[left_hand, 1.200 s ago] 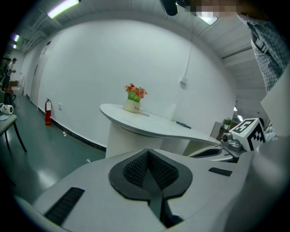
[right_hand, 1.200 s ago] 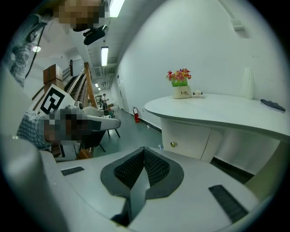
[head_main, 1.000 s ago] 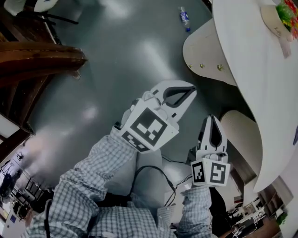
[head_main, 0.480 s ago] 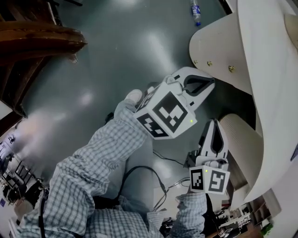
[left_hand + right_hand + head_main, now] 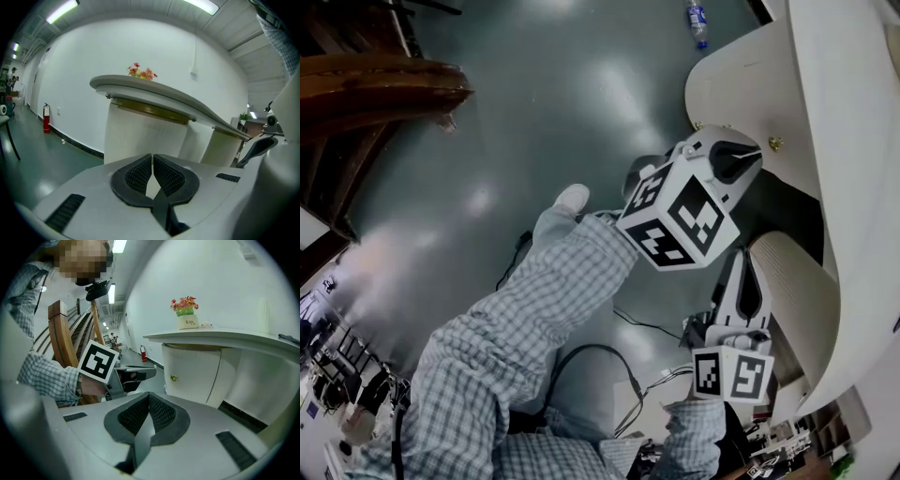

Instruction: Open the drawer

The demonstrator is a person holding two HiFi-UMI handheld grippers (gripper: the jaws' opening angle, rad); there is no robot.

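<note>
Drawer unit [image 5: 717, 84] – a curved white cabinet front under the broad white desk top [image 5: 839, 112] – stands straight ahead of the left gripper [image 5: 733, 157] and ahead and to the left of the right gripper [image 5: 742, 264]. Its face looks flush and closed, and I cannot tell where one drawer front ends, so by my reading the task is only at the approach: nothing is grasped and nothing pulled, and the reaching, gripping and pulling are all left.

The left gripper is the nearer of the two, its tips close to the small brass knobs [image 5: 775, 143] but apart from them. In its own view the ribbed pads are pressed together with nothing between them, and the cabinet lies beyond the tips. The right gripper sits lower and further from the unit – its jaws are likewise closed and empty, with one knob [image 5: 174, 378] showing above them and slightly to the right.

As for containers: the unit is closed, so nothing inside it shows. A small pot [image 5: 188, 322] on the desk top, above the right gripper's jaws, holds red and yellow flowers [image 5: 184, 303]. A bottle [image 5: 698, 22] lies on the floor beyond the left gripper; I cannot tell whether anything is in it.
</note>
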